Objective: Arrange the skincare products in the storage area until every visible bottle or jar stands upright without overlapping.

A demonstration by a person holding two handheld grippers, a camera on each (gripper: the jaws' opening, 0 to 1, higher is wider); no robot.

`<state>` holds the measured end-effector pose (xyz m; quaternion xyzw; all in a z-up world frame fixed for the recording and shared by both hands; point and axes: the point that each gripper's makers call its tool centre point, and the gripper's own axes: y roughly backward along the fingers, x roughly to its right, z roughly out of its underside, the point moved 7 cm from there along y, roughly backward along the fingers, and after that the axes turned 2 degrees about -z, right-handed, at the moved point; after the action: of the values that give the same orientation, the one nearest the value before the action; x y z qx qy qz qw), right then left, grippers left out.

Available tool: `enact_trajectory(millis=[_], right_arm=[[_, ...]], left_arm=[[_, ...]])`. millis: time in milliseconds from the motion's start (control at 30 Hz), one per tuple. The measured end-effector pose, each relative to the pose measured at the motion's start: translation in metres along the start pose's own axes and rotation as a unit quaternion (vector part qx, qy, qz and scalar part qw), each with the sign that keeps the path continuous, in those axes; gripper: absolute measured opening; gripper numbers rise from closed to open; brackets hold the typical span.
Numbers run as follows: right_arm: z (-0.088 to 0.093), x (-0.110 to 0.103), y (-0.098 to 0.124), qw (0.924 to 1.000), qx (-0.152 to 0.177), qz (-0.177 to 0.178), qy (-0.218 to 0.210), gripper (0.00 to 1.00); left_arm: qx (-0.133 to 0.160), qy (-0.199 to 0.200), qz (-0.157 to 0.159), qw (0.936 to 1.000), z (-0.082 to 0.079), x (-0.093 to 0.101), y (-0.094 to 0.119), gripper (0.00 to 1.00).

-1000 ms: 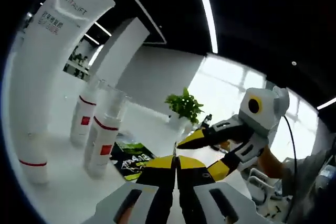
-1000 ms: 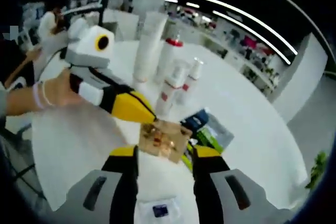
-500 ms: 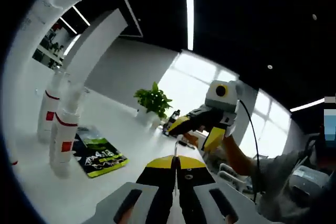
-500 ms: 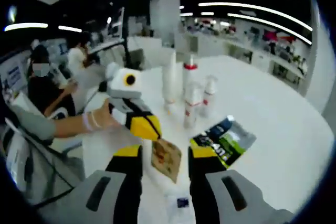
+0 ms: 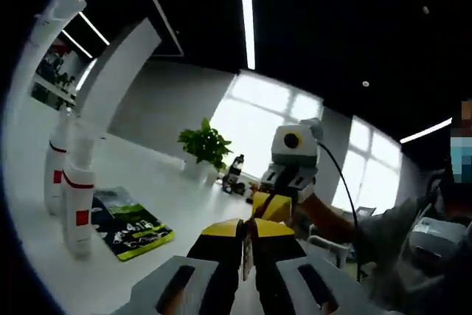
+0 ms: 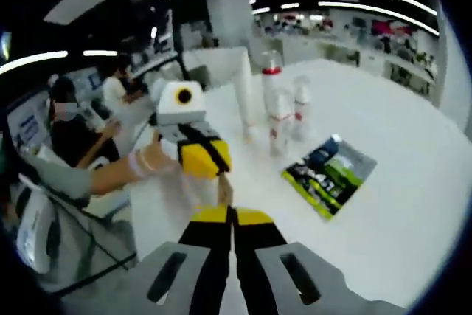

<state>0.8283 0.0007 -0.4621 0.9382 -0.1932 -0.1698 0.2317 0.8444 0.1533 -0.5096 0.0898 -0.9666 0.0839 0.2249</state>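
A thin brown sachet [image 6: 223, 191] shows edge-on, running from my right gripper [image 6: 232, 215] up to the tip of my left gripper [image 6: 206, 161]. Both grippers look shut on it, tip to tip. In the left gripper view the sachet's edge [image 5: 245, 252] sits between my left gripper's [image 5: 247, 230] jaws, and the right gripper [image 5: 269, 204] points down at them. On the white table stand a tall white tube [image 6: 240, 86] and white bottles with red bands [image 6: 279, 119], all upright. The bottles [image 5: 77, 204] and the tube [image 5: 44, 42] rise at the left.
A green and black flat pack [image 6: 332, 171] lies on the table [image 6: 413, 204] beside the bottles, also at the left gripper view's lower left [image 5: 133, 226]. A potted plant [image 5: 205, 145] stands far back. People sit at the left [image 6: 66, 123]. A forearm [image 6: 110, 175] holds the left gripper.
My right gripper's jaws, wide apart around the flat-facing sachet before, have shut, and the sachet now shows edge-on. Both views have swung away from the bottles.
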Motion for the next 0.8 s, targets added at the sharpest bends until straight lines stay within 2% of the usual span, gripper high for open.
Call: enact_trajectory(millis=[100, 133, 167, 300, 367, 433, 467, 567, 633, 667, 733, 800], right_arm=[[-0.013, 0.004, 0.004, 0.9949, 0.081, -0.006, -0.059, 0.0], [-0.018, 0.005, 0.005, 0.9911, 0.111, -0.005, -0.073, 0.0], [-0.021, 0.005, 0.006, 0.9889, 0.132, -0.007, -0.068, 0.0], [-0.027, 0.005, 0.003, 0.9755, 0.19, 0.007, -0.111, 0.0], [-0.024, 0.006, -0.002, 0.9662, 0.207, 0.011, -0.153, 0.0], [-0.022, 0.01, -0.008, 0.9533, 0.234, 0.02, -0.189, 0.0], [-0.02, 0.01, -0.012, 0.9477, 0.247, 0.014, -0.202, 0.0], [-0.015, 0.013, -0.019, 0.9377, 0.268, 0.016, -0.221, 0.0], [-0.011, 0.014, -0.025, 0.9327, 0.277, 0.01, -0.231, 0.0], [-0.009, 0.013, -0.027, 0.9299, 0.28, 0.002, -0.238, 0.0], [-0.006, 0.014, -0.029, 0.9264, 0.288, -0.003, -0.243, 0.0], [0.0, 0.012, -0.033, 0.9302, 0.28, 0.002, -0.237, 0.0]], left_arm=[[0.009, 0.002, -0.022, 0.9997, 0.0, -0.004, -0.002, 0.24], [0.008, 0.004, -0.022, 0.9997, 0.001, -0.005, -0.002, 0.24], [0.008, 0.006, -0.021, 0.9997, 0.0, -0.007, -0.002, 0.22], [0.015, 0.02, -0.014, 0.9996, -0.002, -0.009, -0.001, 0.21], [0.021, 0.027, -0.009, 0.9994, -0.003, -0.008, 0.0, 0.21], [0.028, 0.032, -0.008, 0.999, -0.005, -0.007, 0.002, 0.21], [0.034, 0.034, -0.009, 0.9988, -0.006, -0.007, 0.003, 0.2], [0.044, 0.046, -0.007, 0.998, -0.009, -0.009, 0.006, 0.18], [0.048, 0.064, 0.0, 0.9968, -0.012, -0.011, 0.008, 0.1], [0.05, 0.066, -0.005, 0.9965, -0.014, -0.013, 0.01, 0.05], [0.057, 0.065, -0.023, 0.996, -0.016, -0.016, 0.013, 0.02], [0.072, 0.079, -0.035, 0.9937, -0.019, -0.021, 0.016, 0.01]])
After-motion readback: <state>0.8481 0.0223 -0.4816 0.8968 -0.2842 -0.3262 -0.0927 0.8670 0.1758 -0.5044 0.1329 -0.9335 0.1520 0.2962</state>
